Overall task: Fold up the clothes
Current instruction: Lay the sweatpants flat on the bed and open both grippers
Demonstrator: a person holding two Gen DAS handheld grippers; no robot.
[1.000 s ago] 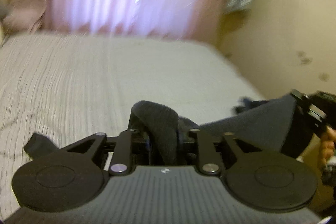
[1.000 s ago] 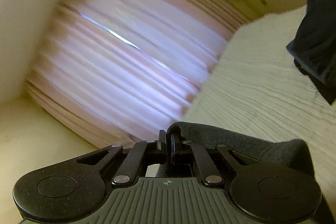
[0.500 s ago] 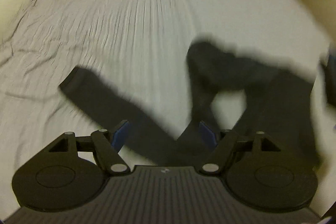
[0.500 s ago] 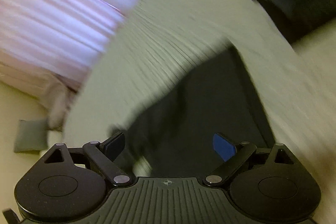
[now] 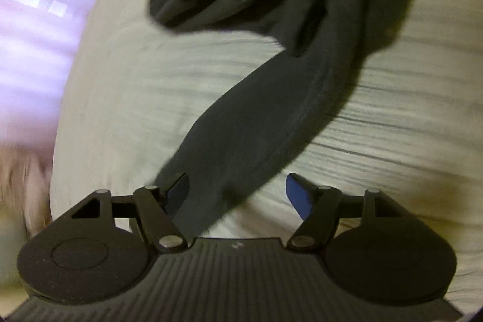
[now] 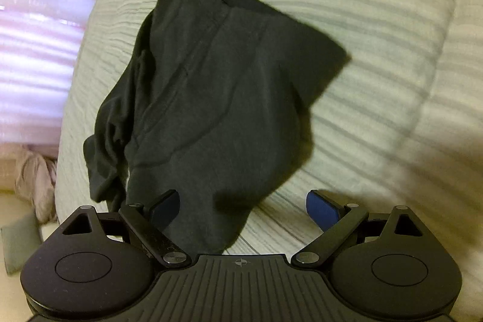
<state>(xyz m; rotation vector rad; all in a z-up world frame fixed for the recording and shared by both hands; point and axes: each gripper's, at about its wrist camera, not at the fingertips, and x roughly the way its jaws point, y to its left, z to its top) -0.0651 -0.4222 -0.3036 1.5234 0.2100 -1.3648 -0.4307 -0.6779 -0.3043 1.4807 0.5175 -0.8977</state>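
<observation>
Pale ribbed bedding covered the bed (image 6: 377,20), with pink curtains (image 6: 33,29) beyond its edge. On it lay the dark garment (image 6: 211,86), crumpled, 1 long part (image 5: 259,122) running down toward me. My left tongs (image 5: 237,190) and right tongs (image 6: 243,208) both stood spread wide over the cloth, gripping nothing.

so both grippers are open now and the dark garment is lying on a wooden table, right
Not quite. Both grippers are open, the left gripper and the right gripper, but the dark garment lies on a bed with a pale ribbed cover, not a wooden table. The right wrist view shows it most clearly, and the left wrist view shows the garment on the same cover.
</observation>
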